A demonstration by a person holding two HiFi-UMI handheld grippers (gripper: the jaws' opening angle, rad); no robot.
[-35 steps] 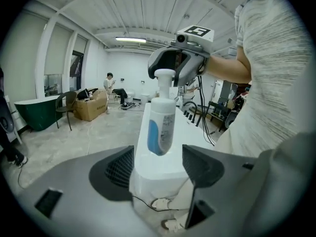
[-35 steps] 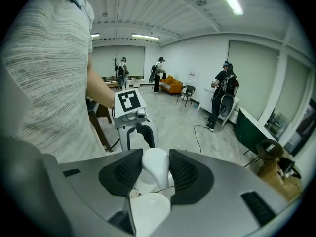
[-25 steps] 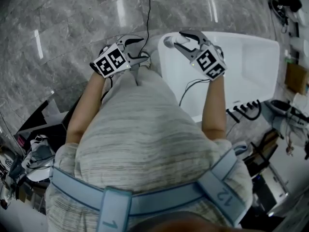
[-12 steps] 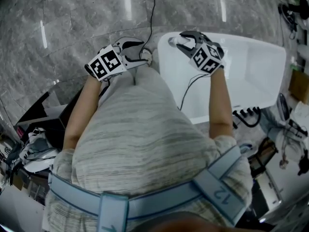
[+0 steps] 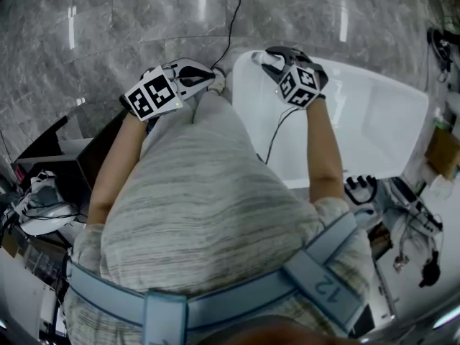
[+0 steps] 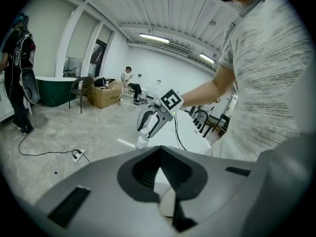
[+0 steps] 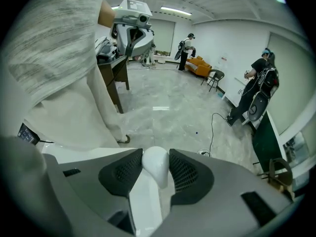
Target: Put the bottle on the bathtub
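A small white bottle (image 5: 257, 59) is clamped between the jaws of my right gripper (image 5: 267, 57), held over the near left corner of the white bathtub (image 5: 374, 113). In the right gripper view its rounded cap (image 7: 155, 166) sits tight between the two black pads. From the left gripper view the right gripper (image 6: 149, 122) hangs above the tub rim (image 6: 190, 132) with the bottle (image 6: 141, 140) below it. My left gripper (image 5: 207, 77) is held beside the tub at the person's front, jaws closed together with nothing in them.
Grey marble floor surrounds the tub, with a black cable (image 5: 231, 20) and a power strip (image 6: 76, 155) on it. A dark desk (image 5: 50, 157) stands at the left, black fittings (image 5: 359, 189) at the right. People (image 7: 254, 90) stand about; a green tub (image 6: 54, 90) and a box (image 6: 106, 94) are far off.
The head view has swung, so the tub now lies more to the right. Both grippers keep nearly the same places, the right one still on the bottle over the tub's corner.
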